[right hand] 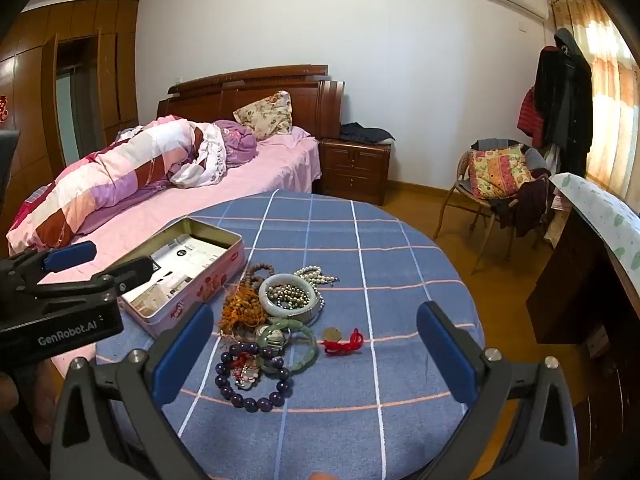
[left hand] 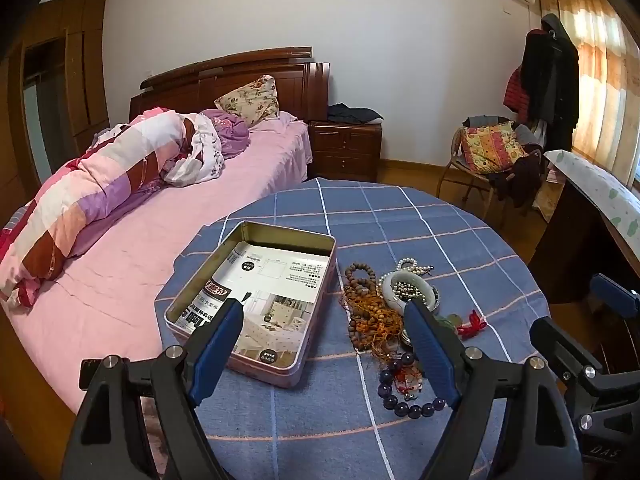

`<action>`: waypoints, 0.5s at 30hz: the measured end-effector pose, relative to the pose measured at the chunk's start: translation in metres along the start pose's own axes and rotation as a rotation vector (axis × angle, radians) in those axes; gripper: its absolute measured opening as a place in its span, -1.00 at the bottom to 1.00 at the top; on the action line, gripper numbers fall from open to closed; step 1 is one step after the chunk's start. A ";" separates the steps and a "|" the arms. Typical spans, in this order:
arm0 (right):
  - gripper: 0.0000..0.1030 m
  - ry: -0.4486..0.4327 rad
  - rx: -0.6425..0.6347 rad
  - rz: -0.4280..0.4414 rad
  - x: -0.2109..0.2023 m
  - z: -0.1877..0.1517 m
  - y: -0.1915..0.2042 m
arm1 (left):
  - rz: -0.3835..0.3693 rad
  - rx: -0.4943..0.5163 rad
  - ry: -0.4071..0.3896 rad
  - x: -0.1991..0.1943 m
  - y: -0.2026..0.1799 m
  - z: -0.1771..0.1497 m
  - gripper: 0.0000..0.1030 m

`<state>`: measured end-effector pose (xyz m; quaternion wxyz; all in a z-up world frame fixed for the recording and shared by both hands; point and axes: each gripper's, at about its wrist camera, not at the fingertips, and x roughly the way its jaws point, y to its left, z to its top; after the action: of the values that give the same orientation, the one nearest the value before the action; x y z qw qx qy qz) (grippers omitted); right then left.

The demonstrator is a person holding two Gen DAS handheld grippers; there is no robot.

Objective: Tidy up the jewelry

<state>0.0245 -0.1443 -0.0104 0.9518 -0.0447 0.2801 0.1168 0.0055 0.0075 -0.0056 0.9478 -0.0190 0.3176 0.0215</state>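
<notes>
An open pink tin, lined with a printed sheet, lies on the blue checked tablecloth. To its right is a heap of jewelry: brown wooden beads, a white bangle around small pearls, a pearl strand, a green bangle, a purple bead bracelet and a red cord with a coin. My left gripper hovers open between the tin and the heap. My right gripper hovers open over the heap. Neither holds anything.
A bed with a rolled quilt runs along the table's left side. A wooden nightstand stands behind, a chair piled with cushions and clothes at the back right, and a dark desk close on the right.
</notes>
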 end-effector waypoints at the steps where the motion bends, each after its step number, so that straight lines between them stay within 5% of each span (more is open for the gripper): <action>1: 1.00 0.000 0.001 0.000 -0.002 0.000 0.001 | 0.000 -0.001 -0.002 0.001 0.001 0.000 0.60; 15: 1.00 -0.009 0.002 0.000 -0.004 -0.006 0.004 | 0.004 -0.002 -0.010 -0.002 0.000 0.000 0.60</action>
<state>0.0169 -0.1424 -0.0134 0.9531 -0.0431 0.2760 0.1168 0.0040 0.0072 -0.0041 0.9492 -0.0191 0.3131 0.0239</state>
